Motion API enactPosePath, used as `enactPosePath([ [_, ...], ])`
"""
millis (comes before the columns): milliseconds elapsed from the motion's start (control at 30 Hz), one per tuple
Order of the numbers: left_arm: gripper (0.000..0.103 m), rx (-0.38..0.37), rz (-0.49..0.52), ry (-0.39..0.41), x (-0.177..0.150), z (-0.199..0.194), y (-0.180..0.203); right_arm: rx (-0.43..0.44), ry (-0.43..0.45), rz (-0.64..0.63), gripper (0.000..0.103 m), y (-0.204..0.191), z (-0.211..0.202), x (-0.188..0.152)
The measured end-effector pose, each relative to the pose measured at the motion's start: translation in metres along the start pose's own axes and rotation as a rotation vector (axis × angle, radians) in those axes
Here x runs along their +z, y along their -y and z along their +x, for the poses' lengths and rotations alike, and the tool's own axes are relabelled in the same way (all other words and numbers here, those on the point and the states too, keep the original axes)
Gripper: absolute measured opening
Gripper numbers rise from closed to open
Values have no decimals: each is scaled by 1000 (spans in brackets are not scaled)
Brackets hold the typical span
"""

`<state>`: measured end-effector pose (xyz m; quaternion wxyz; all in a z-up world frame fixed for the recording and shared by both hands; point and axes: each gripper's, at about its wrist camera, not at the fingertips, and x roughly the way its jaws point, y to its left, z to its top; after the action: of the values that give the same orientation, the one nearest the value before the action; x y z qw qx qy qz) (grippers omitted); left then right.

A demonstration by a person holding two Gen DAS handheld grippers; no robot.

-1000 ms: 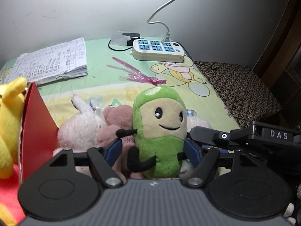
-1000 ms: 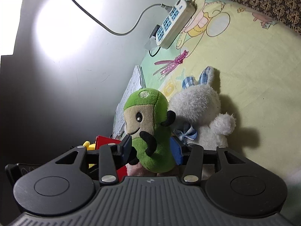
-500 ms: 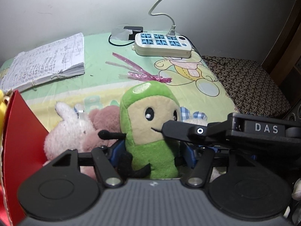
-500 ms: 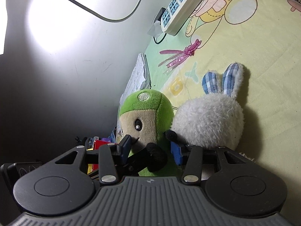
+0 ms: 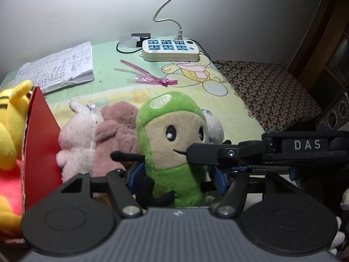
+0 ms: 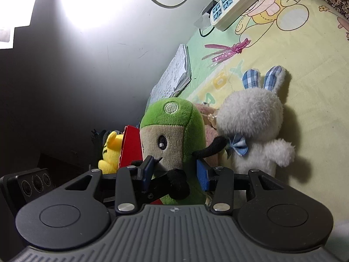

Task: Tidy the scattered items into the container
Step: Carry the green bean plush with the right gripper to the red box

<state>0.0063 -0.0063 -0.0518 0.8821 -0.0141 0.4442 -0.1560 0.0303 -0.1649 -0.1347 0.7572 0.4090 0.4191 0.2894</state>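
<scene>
Both hand-held grippers still clamp green plush (image 5: 174, 152).

Bright glare on wall (image 6: 87, 4); dim corners, fisheye-bent edges.

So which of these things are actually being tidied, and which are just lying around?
Part of the job:
green plush toy, held by both grippers
white bunny plush
pink plush
mauve plush
red container

Just lying about:
power strip
notebook
pink ribbon
</scene>
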Motion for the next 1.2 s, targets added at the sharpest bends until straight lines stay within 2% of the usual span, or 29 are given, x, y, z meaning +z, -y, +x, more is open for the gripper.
enactPosePath([
  [267,65,-30,18,-7,-33,-29,5,-46,-26,-64,45,-21,-16,-37],
  [400,65,-63,22,-1,-45,-45,-5,-72,-33,-91,45,-37,-14,-51],
  [700,65,-167,89,28,-68,-103,-43,-110,15,-125,45,-90,-13,-99],
  [933,66,-216,134,96,-82,-155,-86,-96,47,-180,45,-138,0,-131],
  [1200,70,-210,146,204,-78,-195,-137,-56,98,-267,45,-191,30,-145],
])
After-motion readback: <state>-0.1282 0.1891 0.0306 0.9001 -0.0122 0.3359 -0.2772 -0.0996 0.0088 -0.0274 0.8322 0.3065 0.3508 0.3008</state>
